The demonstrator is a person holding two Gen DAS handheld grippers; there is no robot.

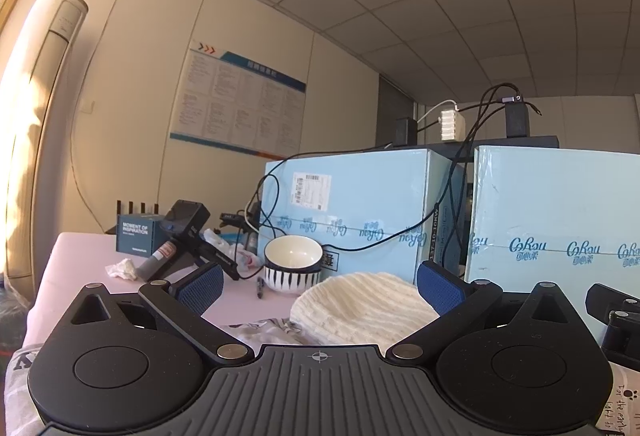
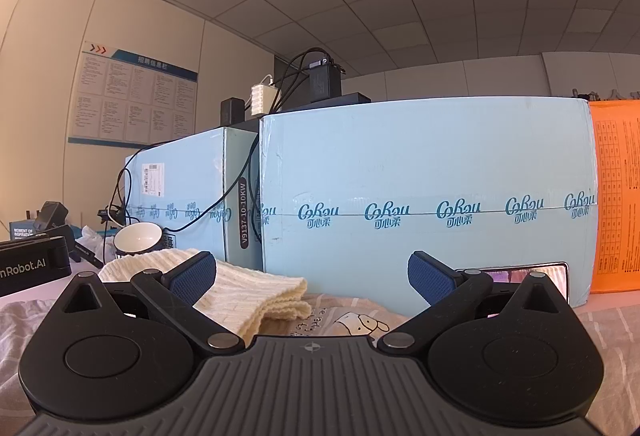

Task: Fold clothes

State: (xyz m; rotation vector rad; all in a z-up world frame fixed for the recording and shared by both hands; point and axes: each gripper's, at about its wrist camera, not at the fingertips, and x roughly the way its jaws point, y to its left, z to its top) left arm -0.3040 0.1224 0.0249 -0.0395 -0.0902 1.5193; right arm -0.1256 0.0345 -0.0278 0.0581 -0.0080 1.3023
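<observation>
A cream knitted garment (image 1: 360, 306) lies folded on a grey printed cloth (image 1: 272, 332) on the pink table. In the right wrist view the knit (image 2: 248, 292) rests on a striped cloth with a cartoon print (image 2: 360, 320). My left gripper (image 1: 320, 288) is open and empty, low over the table, just short of the knit. My right gripper (image 2: 312, 278) is open and empty, with the knit's folded end lying by its left finger (image 2: 192, 276). The right gripper's body (image 1: 616, 312) shows at the right edge of the left wrist view.
Two large light-blue cartons (image 2: 424, 196) stand close behind the clothes, with cables and chargers on top. A striped bowl (image 1: 292, 264), a pen, a black device (image 1: 188, 232), a small blue box and crumpled tissue lie at the left. An orange box (image 2: 616, 196) stands far right.
</observation>
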